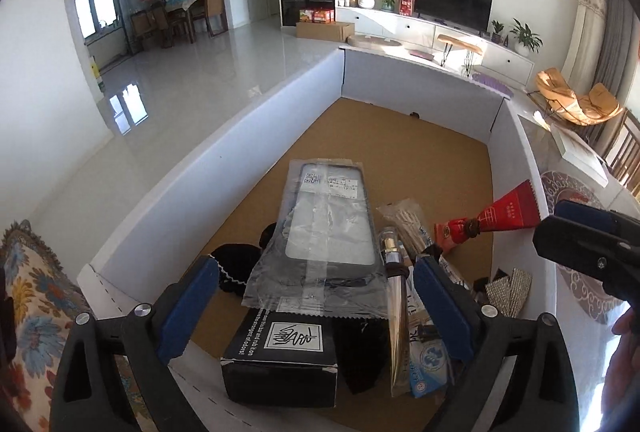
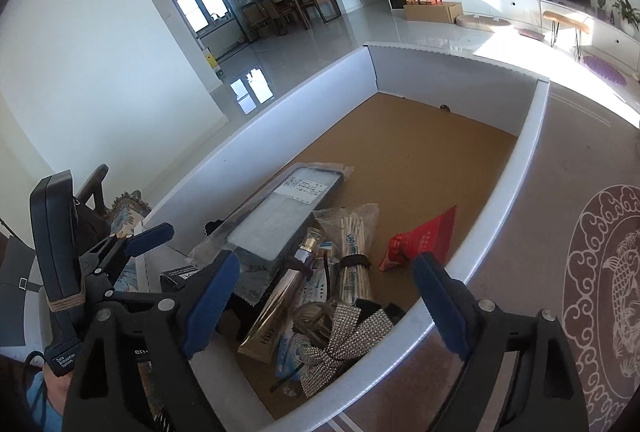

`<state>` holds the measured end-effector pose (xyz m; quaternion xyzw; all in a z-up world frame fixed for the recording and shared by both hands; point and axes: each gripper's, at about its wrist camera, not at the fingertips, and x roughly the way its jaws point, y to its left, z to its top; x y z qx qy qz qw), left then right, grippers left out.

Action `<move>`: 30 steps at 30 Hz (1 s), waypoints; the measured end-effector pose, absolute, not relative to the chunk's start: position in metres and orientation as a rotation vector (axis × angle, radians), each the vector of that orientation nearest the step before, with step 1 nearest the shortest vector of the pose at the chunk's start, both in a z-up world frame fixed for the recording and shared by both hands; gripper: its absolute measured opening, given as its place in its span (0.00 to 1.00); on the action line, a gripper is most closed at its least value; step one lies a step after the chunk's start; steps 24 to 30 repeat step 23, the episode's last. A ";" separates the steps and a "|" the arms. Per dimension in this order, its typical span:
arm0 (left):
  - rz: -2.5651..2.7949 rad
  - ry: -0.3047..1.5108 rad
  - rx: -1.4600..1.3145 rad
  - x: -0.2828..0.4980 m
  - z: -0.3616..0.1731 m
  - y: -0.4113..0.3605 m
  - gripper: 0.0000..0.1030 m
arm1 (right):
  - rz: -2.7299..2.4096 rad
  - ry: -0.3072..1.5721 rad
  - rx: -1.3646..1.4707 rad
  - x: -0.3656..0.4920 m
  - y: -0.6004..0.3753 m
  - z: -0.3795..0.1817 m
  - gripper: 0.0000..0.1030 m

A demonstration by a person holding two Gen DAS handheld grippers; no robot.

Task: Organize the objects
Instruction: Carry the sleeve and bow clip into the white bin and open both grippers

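Clutter fills the near end of the white tray [image 1: 224,136]: bagged phone case [image 1: 326,228], black box [image 1: 280,364], red tube [image 1: 496,214], rhinestone bow [image 2: 344,344]. Left hand-held gripper [image 1: 316,306] and right hand-held gripper [image 2: 324,306] hover above, both released, grasping nothing.

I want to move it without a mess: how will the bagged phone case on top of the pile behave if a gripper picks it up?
The phone case looks flat and light. Its clear, glossy bag is loose and crinkled, so the fingers may slip or catch only film. It lies propped on the black box, so a push would probably slide it off.
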<state>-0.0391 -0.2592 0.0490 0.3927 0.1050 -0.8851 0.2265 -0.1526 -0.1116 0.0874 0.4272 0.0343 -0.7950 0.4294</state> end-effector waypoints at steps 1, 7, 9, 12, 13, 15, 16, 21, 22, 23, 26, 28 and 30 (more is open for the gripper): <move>-2.435 0.329 1.049 -0.036 0.053 -0.260 0.96 | -1.991 0.096 1.067 -0.153 -0.109 0.092 0.88; -2.259 0.437 1.116 -0.039 0.053 -0.270 0.96 | -2.021 0.147 1.074 -0.156 -0.108 0.110 0.88; -2.267 0.386 1.193 -0.046 0.049 -0.267 0.96 | -2.017 0.163 1.072 -0.155 -0.109 0.112 0.88; -2.287 0.255 1.159 -0.048 0.053 -0.255 0.96 | -2.006 0.201 1.065 -0.150 -0.116 0.109 0.88; -2.293 0.217 1.139 -0.042 0.055 -0.250 0.96 | -2.005 0.215 1.061 -0.149 -0.119 0.107 0.88; -2.303 0.190 1.134 -0.038 0.057 -0.245 0.96 | -2.010 0.236 1.049 -0.144 -0.119 0.104 0.88; -2.305 0.194 1.138 -0.038 0.057 -0.245 0.96 | -2.012 0.237 1.046 -0.143 -0.119 0.104 0.88; -2.348 0.188 1.092 -0.032 0.057 -0.240 0.96 | -2.015 0.228 1.040 -0.143 -0.117 0.103 0.88; -2.355 0.167 1.076 -0.031 0.058 -0.236 0.96 | -2.017 0.231 1.037 -0.143 -0.116 0.104 0.88; -2.356 0.146 1.075 -0.031 0.059 -0.233 0.96 | -2.021 0.231 1.033 -0.144 -0.114 0.104 0.88; -2.356 0.146 1.075 -0.031 0.059 -0.233 0.96 | -2.021 0.231 1.033 -0.144 -0.114 0.104 0.88; -2.356 0.146 1.075 -0.031 0.059 -0.233 0.96 | -2.021 0.231 1.033 -0.144 -0.114 0.104 0.88; -2.356 0.146 1.075 -0.031 0.059 -0.233 0.96 | -2.021 0.231 1.033 -0.144 -0.114 0.104 0.88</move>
